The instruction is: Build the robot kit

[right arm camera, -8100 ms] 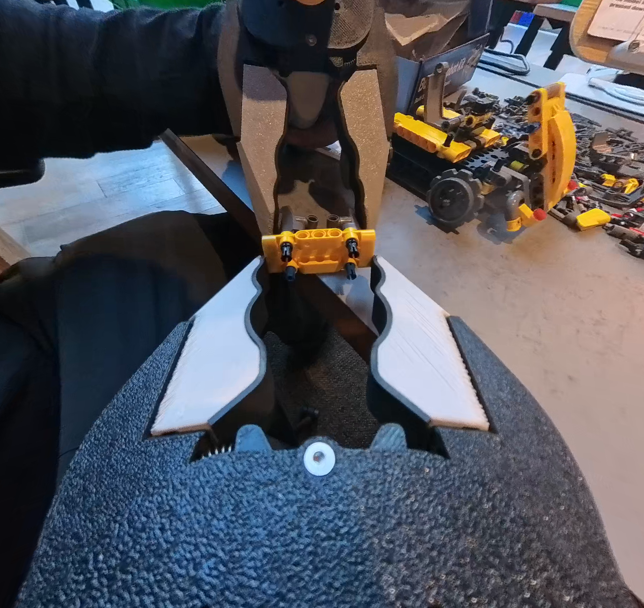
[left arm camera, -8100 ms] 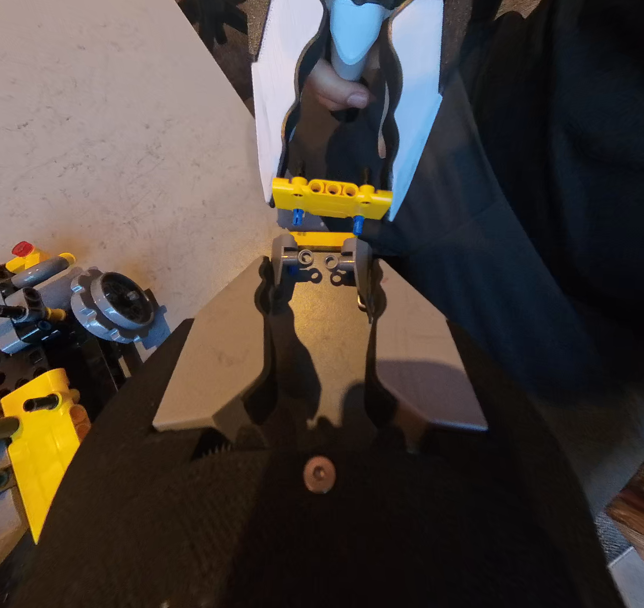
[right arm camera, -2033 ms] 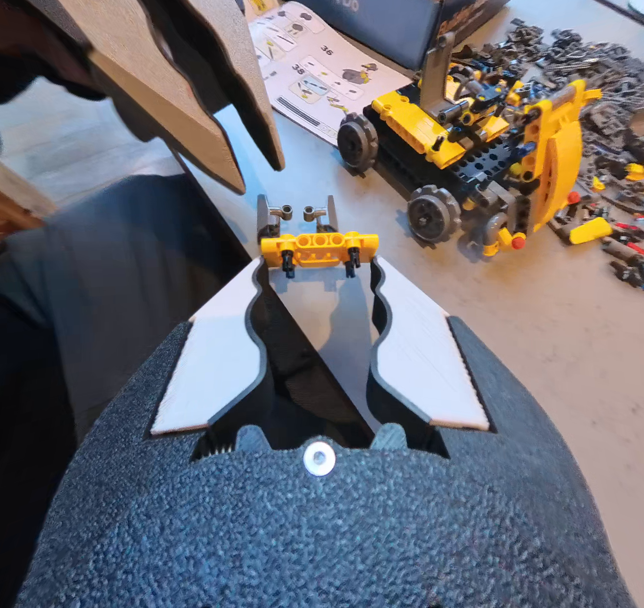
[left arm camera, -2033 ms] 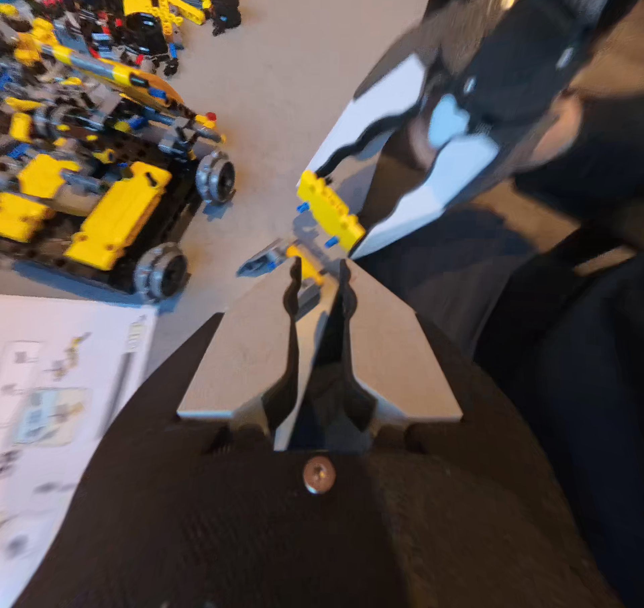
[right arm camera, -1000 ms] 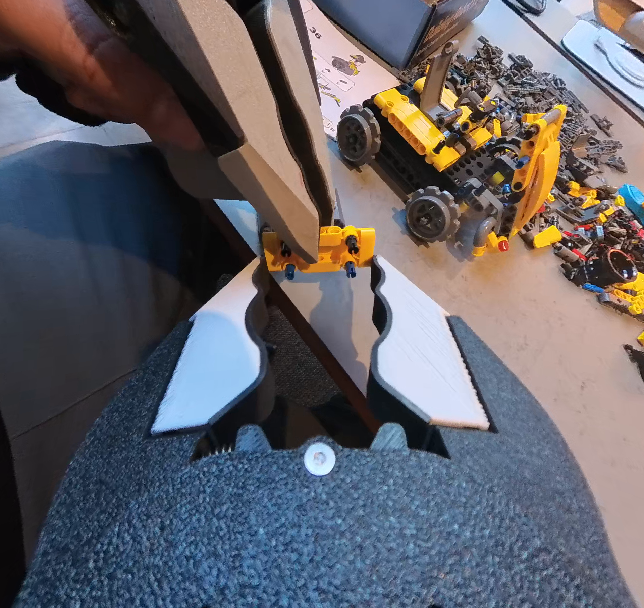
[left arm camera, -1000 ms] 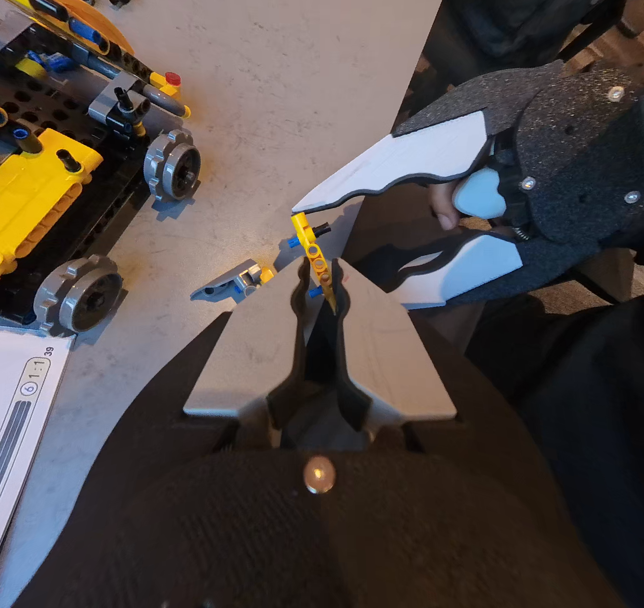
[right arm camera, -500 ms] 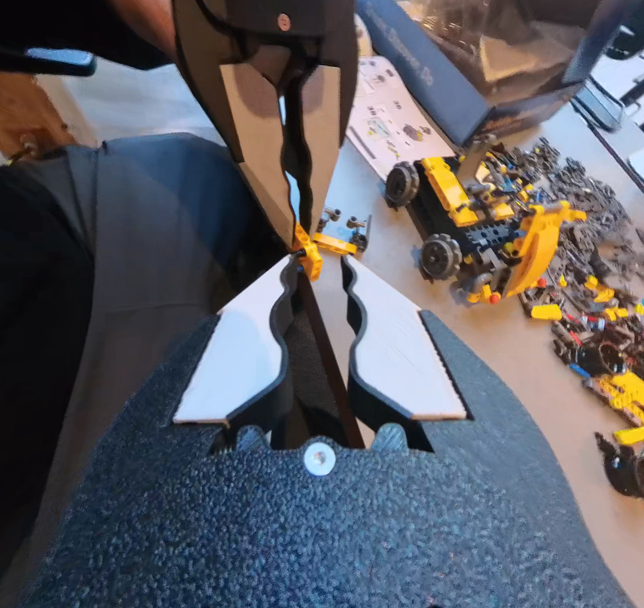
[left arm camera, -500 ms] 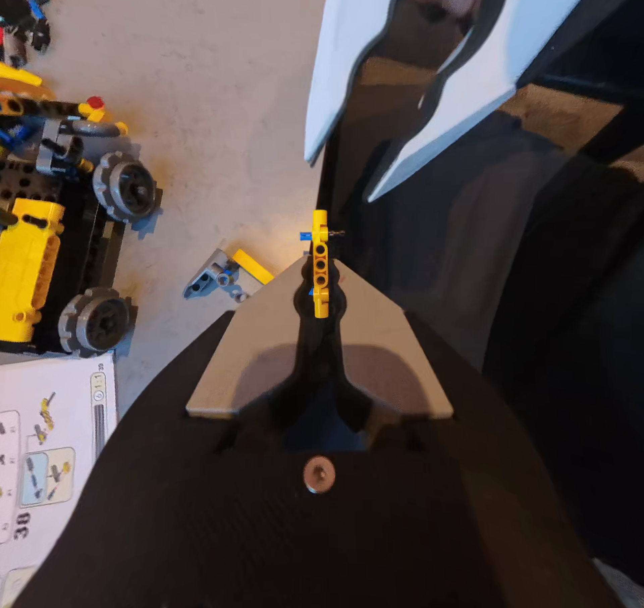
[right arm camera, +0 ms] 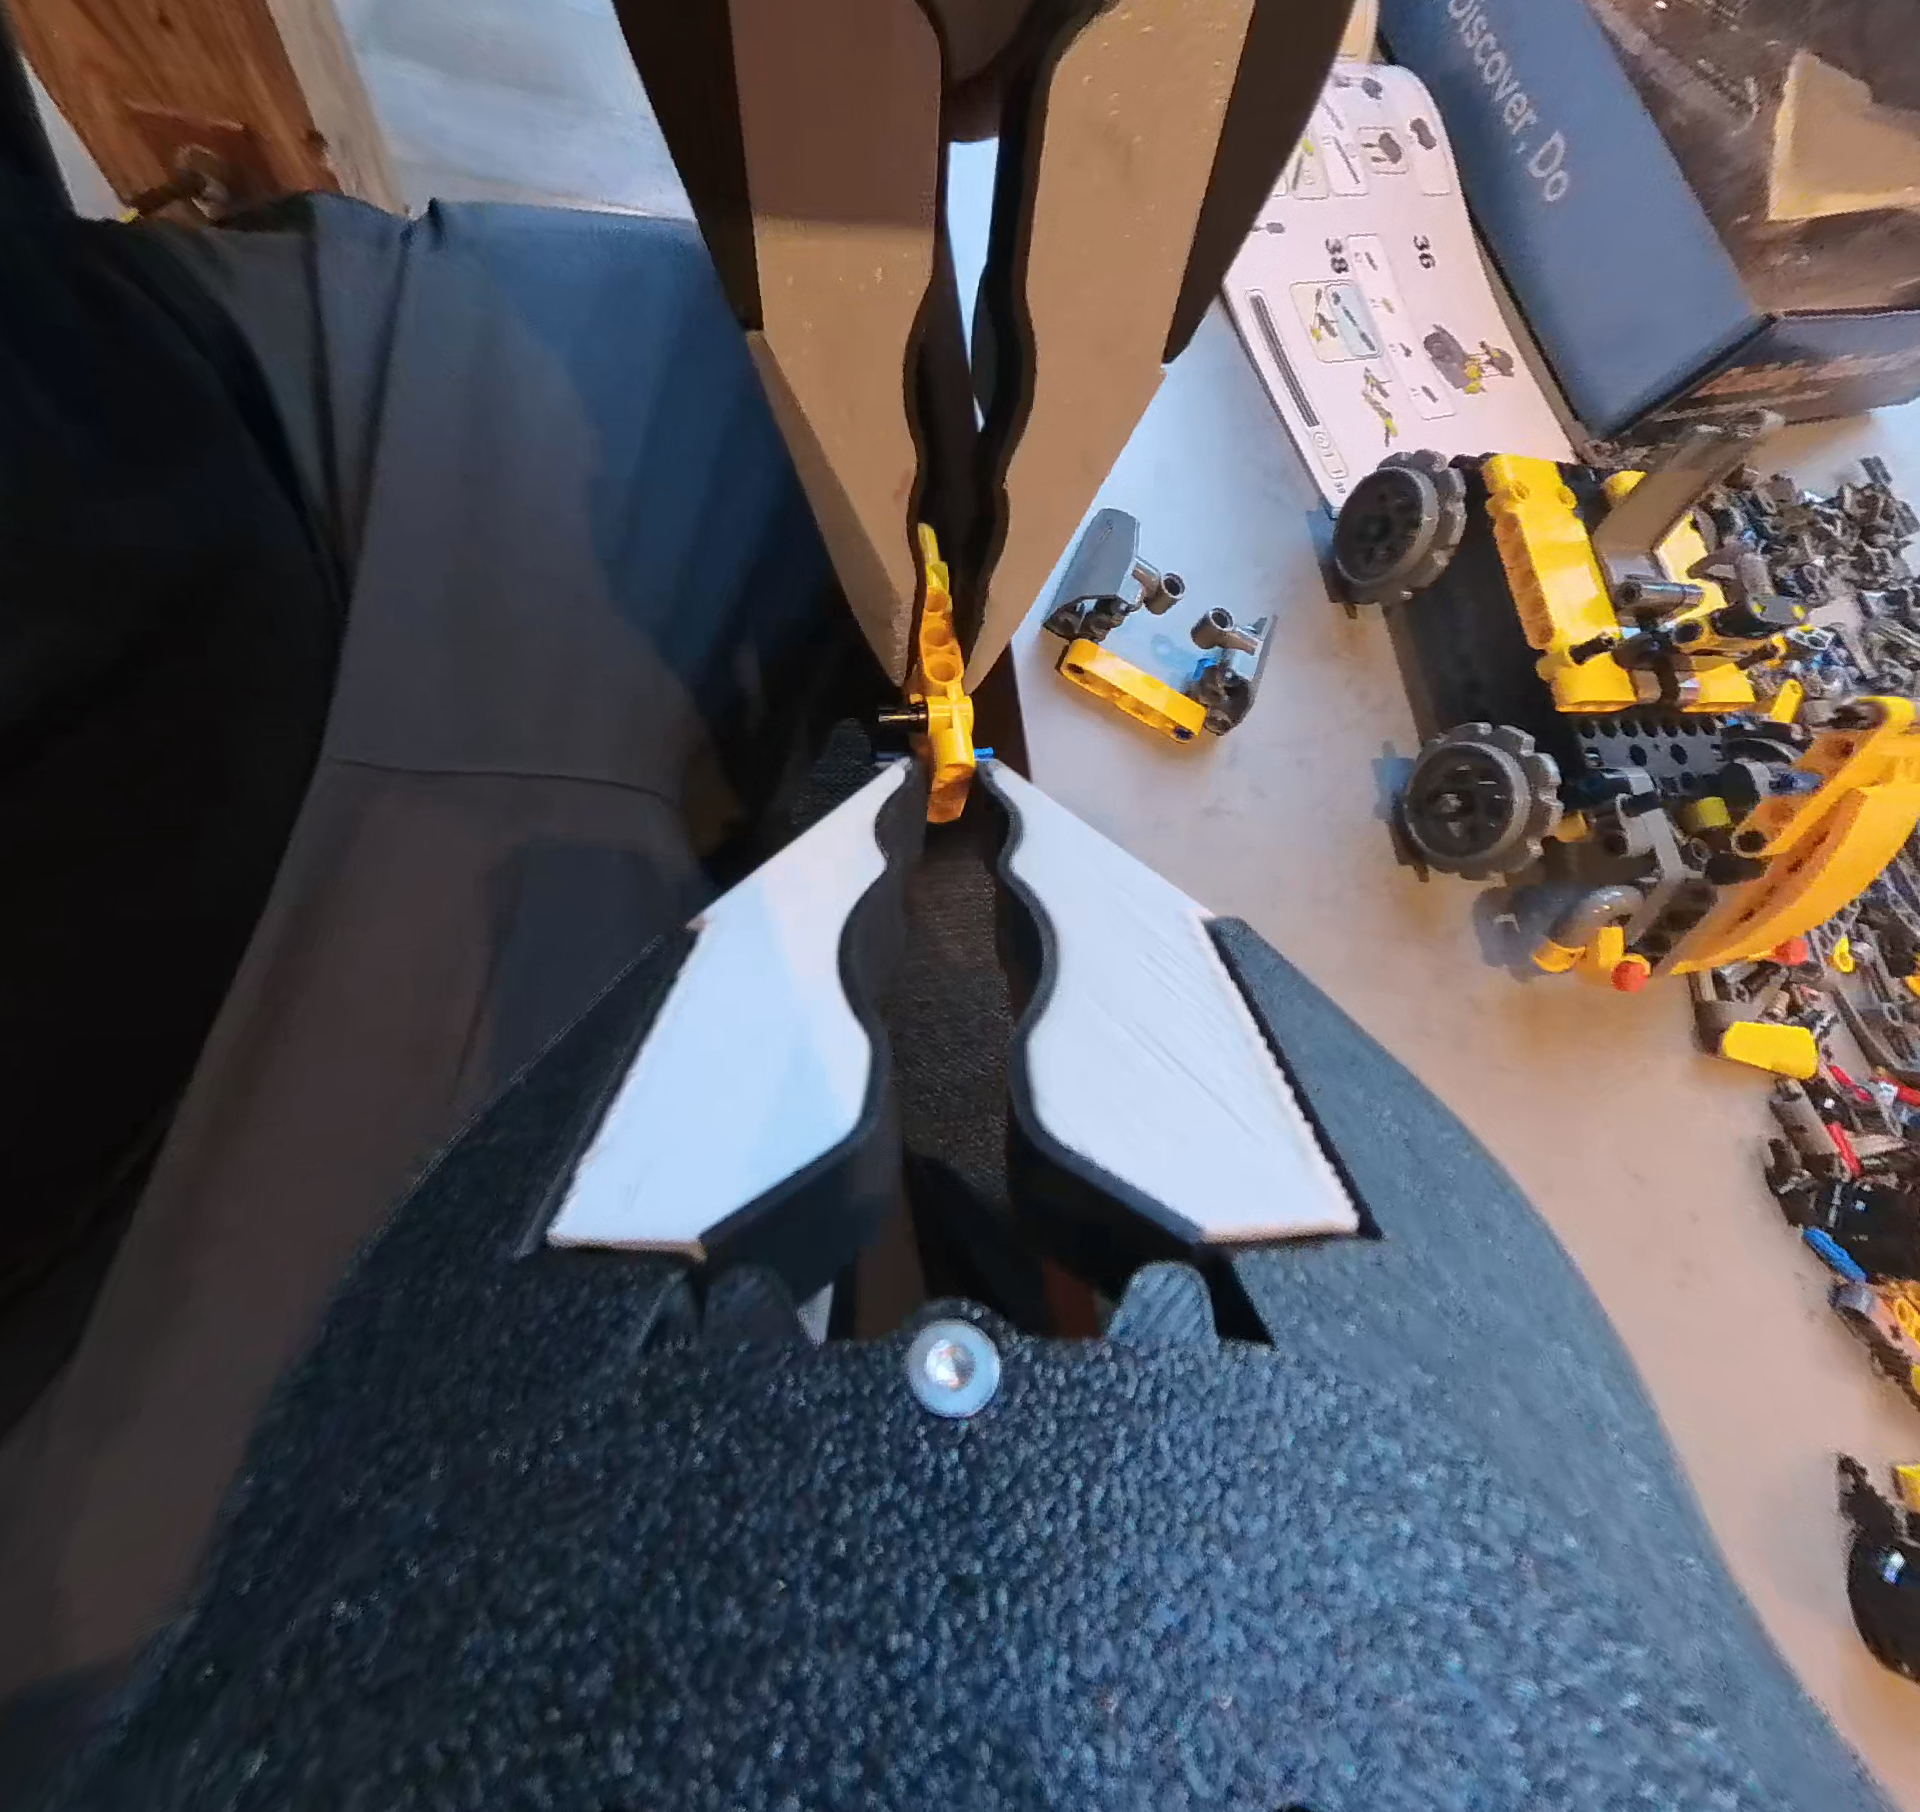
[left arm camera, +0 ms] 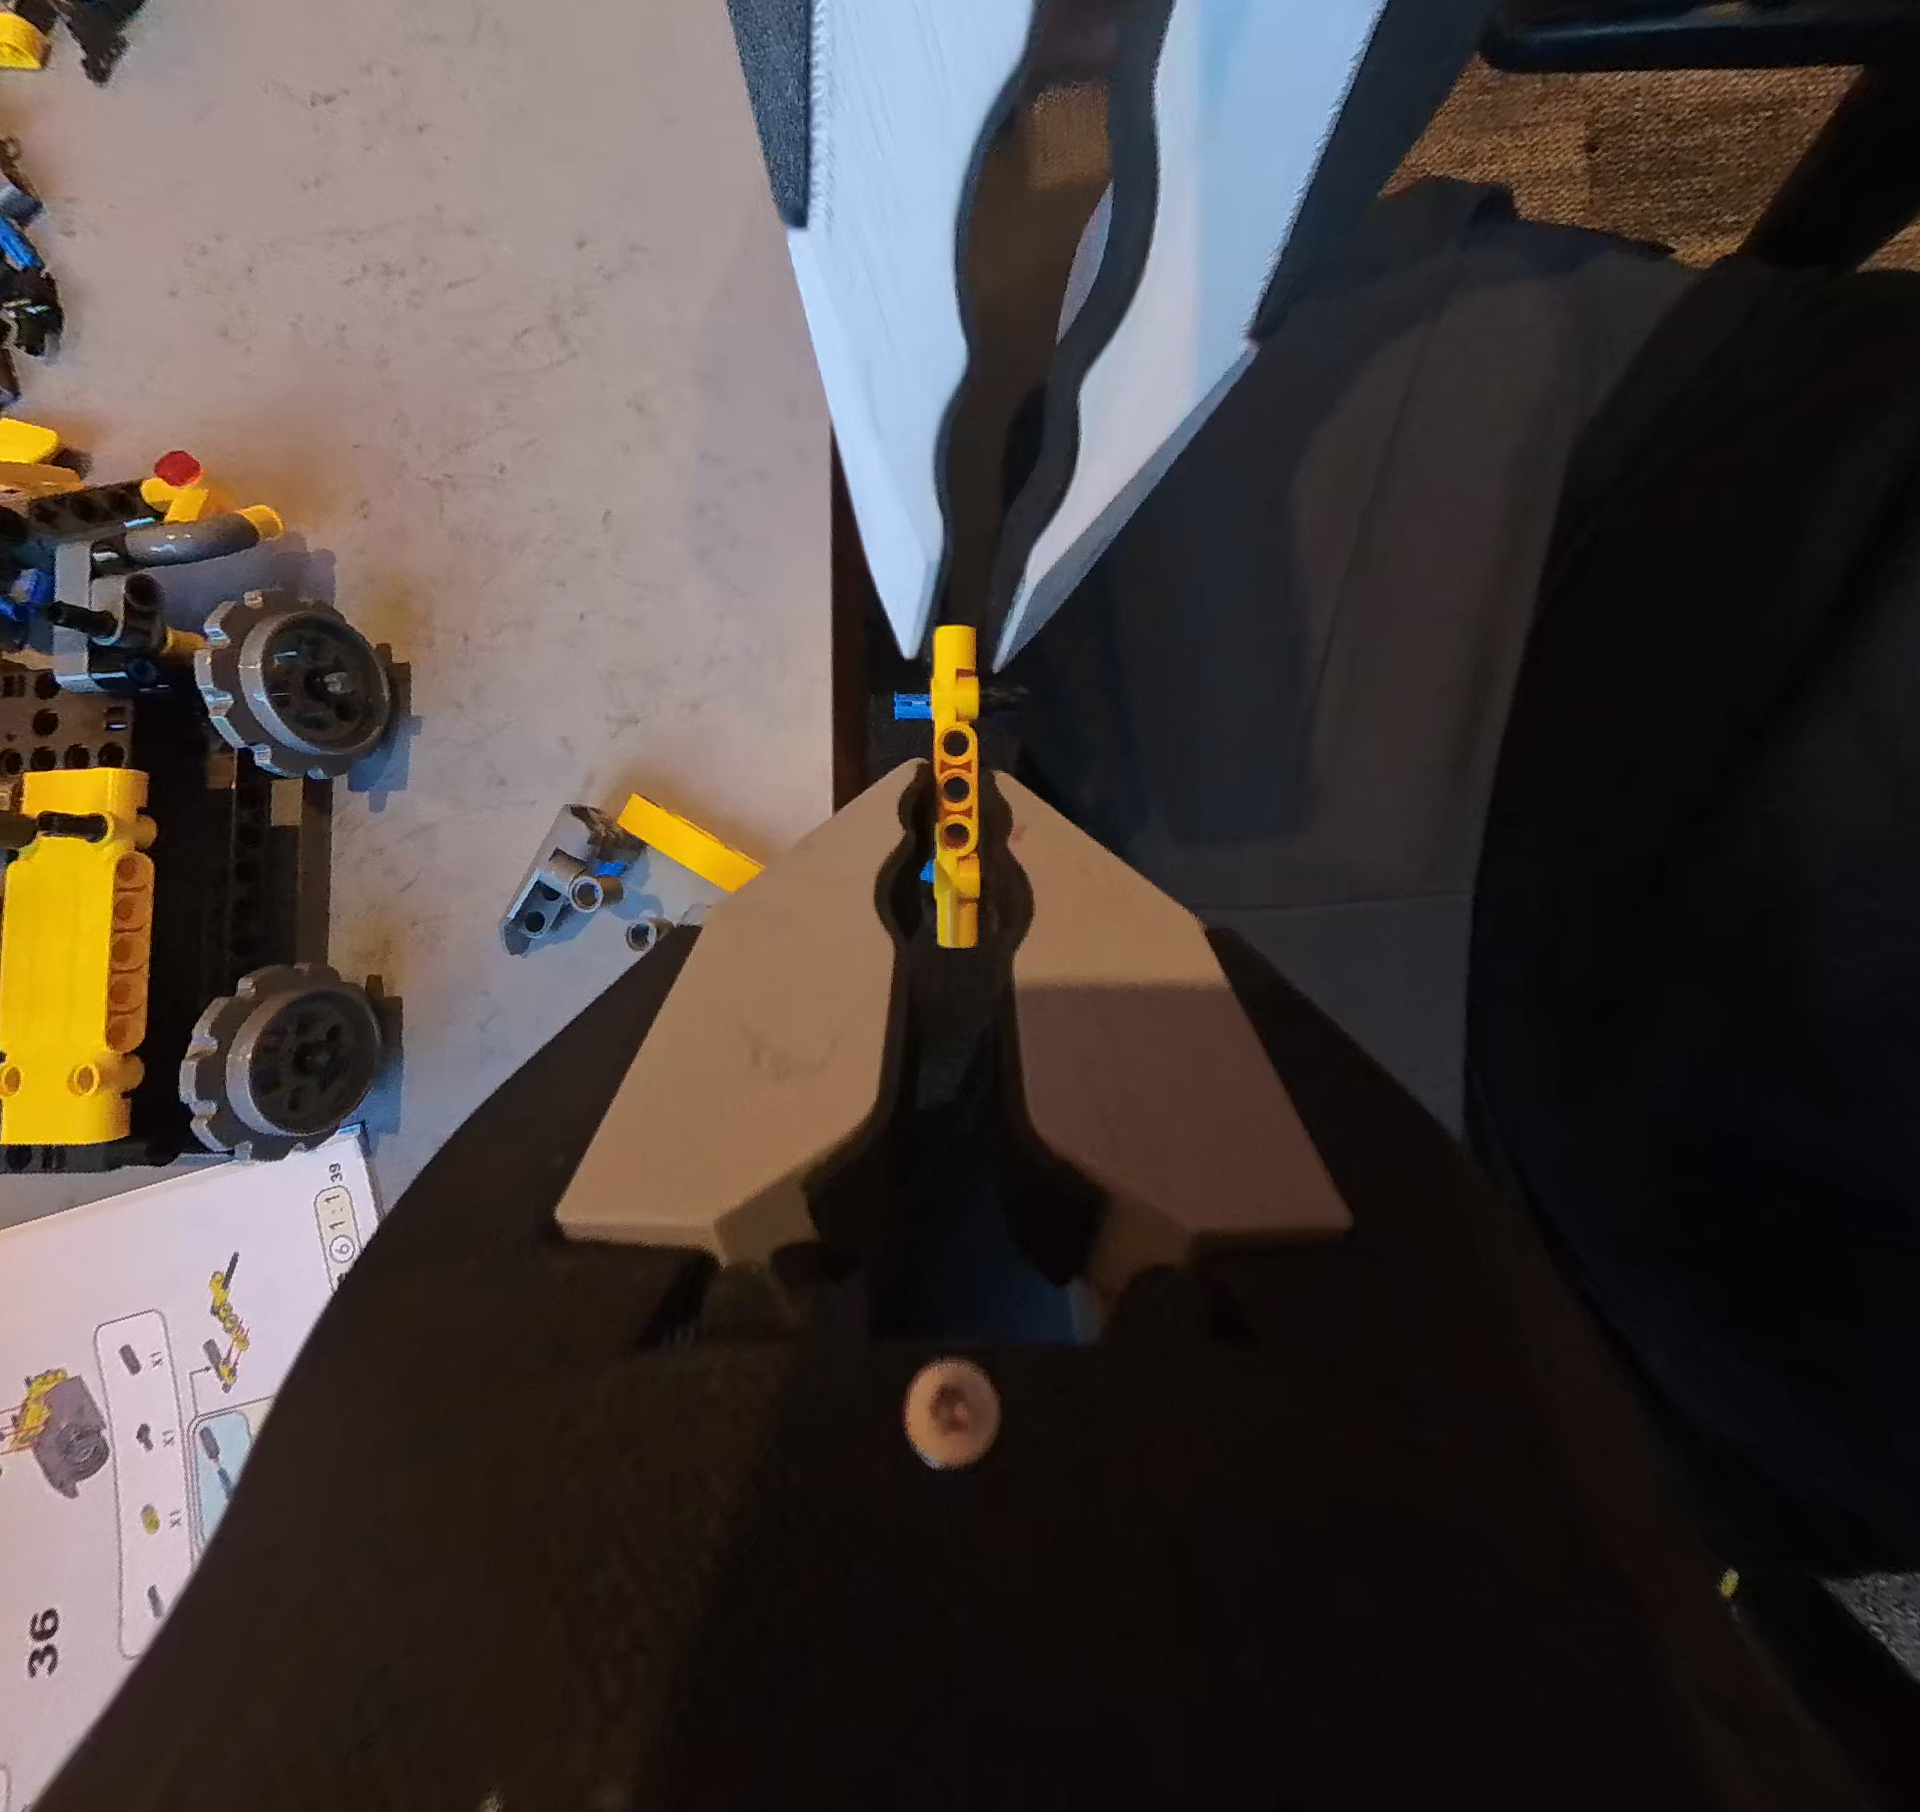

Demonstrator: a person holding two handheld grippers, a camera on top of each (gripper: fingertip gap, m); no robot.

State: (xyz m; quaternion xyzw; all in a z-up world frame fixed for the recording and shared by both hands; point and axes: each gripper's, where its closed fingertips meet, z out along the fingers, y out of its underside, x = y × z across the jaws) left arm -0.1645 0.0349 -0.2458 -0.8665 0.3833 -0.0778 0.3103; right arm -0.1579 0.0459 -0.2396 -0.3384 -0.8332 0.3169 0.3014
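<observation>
at frame centre, past the table edge (left arm camera: 665, 204), the yellow beam (left arm camera: 954, 796) runs lengthwise between both grippers: left gripper (left arm camera: 956, 827) clenched on its near end, right gripper (right arm camera: 940, 775) pinching its far end.

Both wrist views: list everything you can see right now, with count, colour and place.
Beam: one, yellow, with holes and blue and black pins, held off the table edge.
Small sub-assembly: one, grey and yellow, on the table near its edge.
Vehicle model: one, yellow and black with grey wheels, on the table.
Instruction sheet: one, white, beside the box.
Box: one, dark blue, far side of the table.
Loose parts: many, mixed colours, beyond the model.
Table: one, pale beige.
Left hand-held gripper: grey fingers, shut on the beam.
Right hand-held gripper: white fingers, closed on the beam's other end.
</observation>
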